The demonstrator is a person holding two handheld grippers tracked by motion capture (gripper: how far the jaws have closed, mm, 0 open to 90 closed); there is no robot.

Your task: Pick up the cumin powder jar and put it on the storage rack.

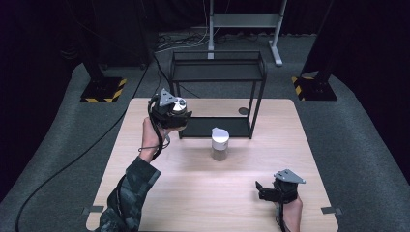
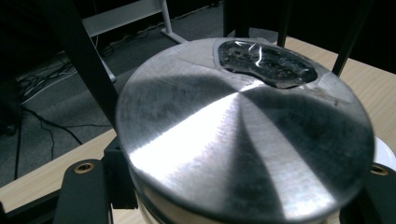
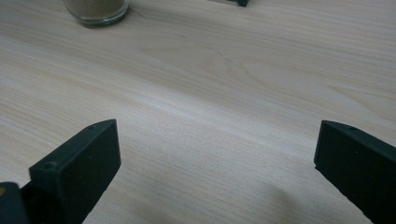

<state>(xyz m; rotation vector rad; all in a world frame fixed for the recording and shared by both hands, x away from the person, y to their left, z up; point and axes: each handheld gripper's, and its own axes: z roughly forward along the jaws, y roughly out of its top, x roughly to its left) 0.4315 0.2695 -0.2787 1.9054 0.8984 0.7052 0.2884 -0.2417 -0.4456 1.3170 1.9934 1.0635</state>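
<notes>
A round metal tin (image 2: 243,135) was held tight between the jaws of the left gripper (image 1: 175,112), up in the air above the far left part of the desk (image 1: 145,193). In the left gripper view the shiny flat top of the tin was seen up close, with a dark, wet-looking patch (image 2: 266,63) near its far edge. In the high view the tin (image 1: 179,105) was just beside the left front leg of a black rack (image 1: 217,72) that stood at the back of the desk.

A glass jar (image 1: 220,144) with a white lid was seen near the middle of the desk, just in front of the bottom shelf of the rack. Something brown was inside it. Its bottom part (image 3: 96,10) was also seen at the top of the right gripper view.

The right gripper (image 1: 263,189) was held low over the near right part of the desk, well apart from the jar. Its jaws were spread wide, and nothing was held between them; bare wood (image 3: 215,116) was seen in the gap
</notes>
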